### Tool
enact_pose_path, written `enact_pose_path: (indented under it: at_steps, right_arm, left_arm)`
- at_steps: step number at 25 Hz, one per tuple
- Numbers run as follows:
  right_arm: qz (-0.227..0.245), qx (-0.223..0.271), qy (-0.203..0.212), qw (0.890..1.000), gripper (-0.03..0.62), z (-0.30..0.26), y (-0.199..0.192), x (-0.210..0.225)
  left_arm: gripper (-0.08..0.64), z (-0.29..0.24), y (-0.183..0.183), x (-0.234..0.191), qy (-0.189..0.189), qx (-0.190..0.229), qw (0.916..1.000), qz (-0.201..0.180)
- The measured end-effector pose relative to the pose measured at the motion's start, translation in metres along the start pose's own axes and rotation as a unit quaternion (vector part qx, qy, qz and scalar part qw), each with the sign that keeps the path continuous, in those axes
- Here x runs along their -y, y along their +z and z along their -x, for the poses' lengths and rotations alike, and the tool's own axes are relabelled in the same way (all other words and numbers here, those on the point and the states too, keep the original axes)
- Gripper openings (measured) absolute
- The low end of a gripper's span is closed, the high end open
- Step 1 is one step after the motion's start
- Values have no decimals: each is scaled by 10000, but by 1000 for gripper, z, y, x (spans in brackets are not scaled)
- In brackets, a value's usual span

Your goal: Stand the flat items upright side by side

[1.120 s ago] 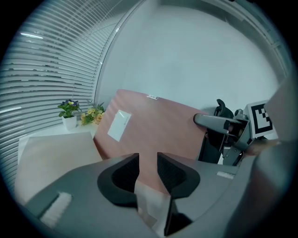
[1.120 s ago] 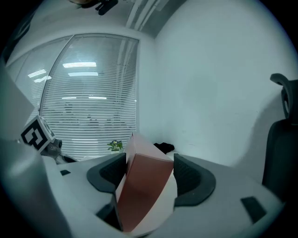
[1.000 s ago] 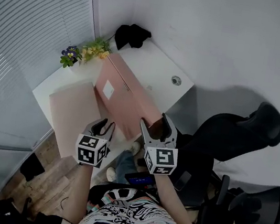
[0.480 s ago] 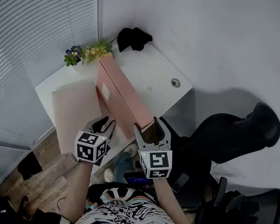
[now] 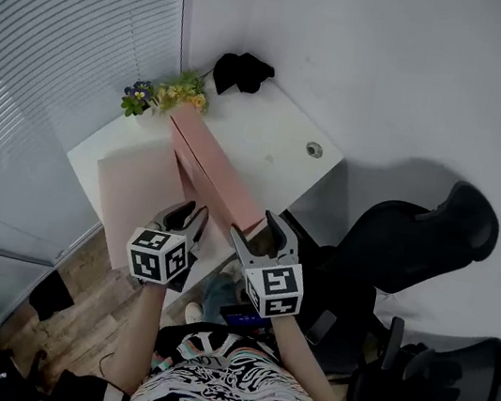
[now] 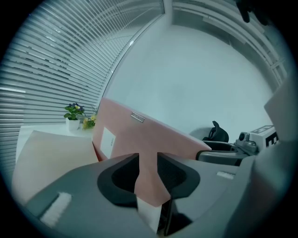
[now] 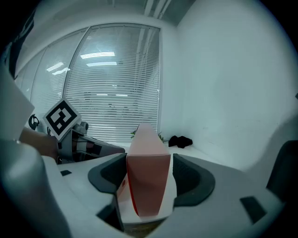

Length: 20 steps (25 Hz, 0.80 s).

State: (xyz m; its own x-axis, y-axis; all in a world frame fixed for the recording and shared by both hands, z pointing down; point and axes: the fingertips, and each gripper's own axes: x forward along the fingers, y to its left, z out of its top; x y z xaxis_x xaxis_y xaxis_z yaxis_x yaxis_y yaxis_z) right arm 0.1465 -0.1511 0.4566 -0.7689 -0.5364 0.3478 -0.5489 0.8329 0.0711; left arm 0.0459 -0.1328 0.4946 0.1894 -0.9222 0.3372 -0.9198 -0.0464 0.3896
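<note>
A pink flat box [image 5: 212, 174] stands on its long edge on the white table [image 5: 275, 137], running from the flowers toward me. A second pink flat box [image 5: 133, 190] lies flat to its left. My left gripper [image 5: 189, 215] is shut on the near corner of the upright box [image 6: 139, 135], pink card pinched between its jaws [image 6: 148, 162]. My right gripper [image 5: 255, 229] spans the box's near end [image 7: 146, 176]; its jaws have just been opening a little, with the box end still filling the gap and touching the pads.
Potted flowers [image 5: 163, 95] and a black bundle [image 5: 242, 71] sit at the table's far edge, with a round cable hole [image 5: 313, 148] on the right. Black office chairs [image 5: 415, 241] stand to the right. Window blinds [image 5: 57, 48] run along the left.
The pink box has swung from leaning, its broad face showing, to standing steeply on edge. My right gripper has shifted left with its end; my left has risen slightly.
</note>
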Motion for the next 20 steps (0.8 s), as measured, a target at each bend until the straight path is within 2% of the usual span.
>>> enact_pose_path:
  at_steps: [4,8,14,20]
  right_arm:
    - [-68,-4,35,10000,301,2,5,-3]
    - [-477,-139,419,9979,308,2,13,-8]
    - [-437,-209,722,9962,310,-7,38,-5]
    - [-390,-355,1158,9919,319,-46,75,-8]
  left_arm:
    - [123,5,0,-1,-25,17,10000,-2]
    - [123,9,2,-3,-28,57,10000,6]
    - [123,16,4,-10,-39,91,10000,11]
    - [123,22,12,-25,98,204,9997,68]
